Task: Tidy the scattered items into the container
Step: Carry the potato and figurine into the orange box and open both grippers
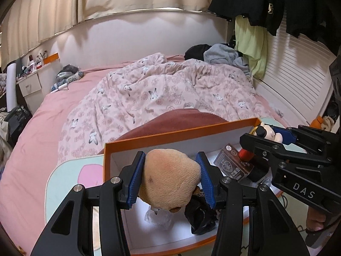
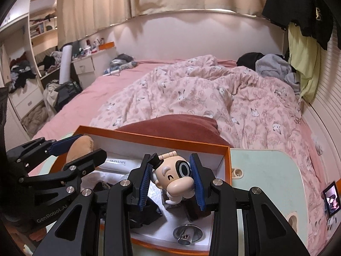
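An orange box with a white inside [image 1: 181,135] [image 2: 227,162] stands on a pale green tray table on the bed. My left gripper [image 1: 170,176] is shut on a tan plush toy [image 1: 168,177] and holds it over the box's left part; it also shows in the right wrist view [image 2: 64,147]. My right gripper [image 2: 171,180] is shut on a Mickey-style figurine [image 2: 173,175] over the box's right part; the figurine also shows in the left wrist view [image 1: 266,131]. Inside the box lie a dark brown card pack [image 1: 232,162], a black cloth item [image 1: 200,215], crumpled clear plastic [image 1: 158,217] and a shiny metal piece [image 2: 187,233].
The pale green table [image 2: 266,177] carries a small cream object [image 2: 237,172] right of the box. A dark red cushion [image 2: 170,125] and rumpled pink duvet [image 2: 202,89] lie behind. A small photo frame [image 2: 331,198] sits far right. Clothes hang at the upper right.
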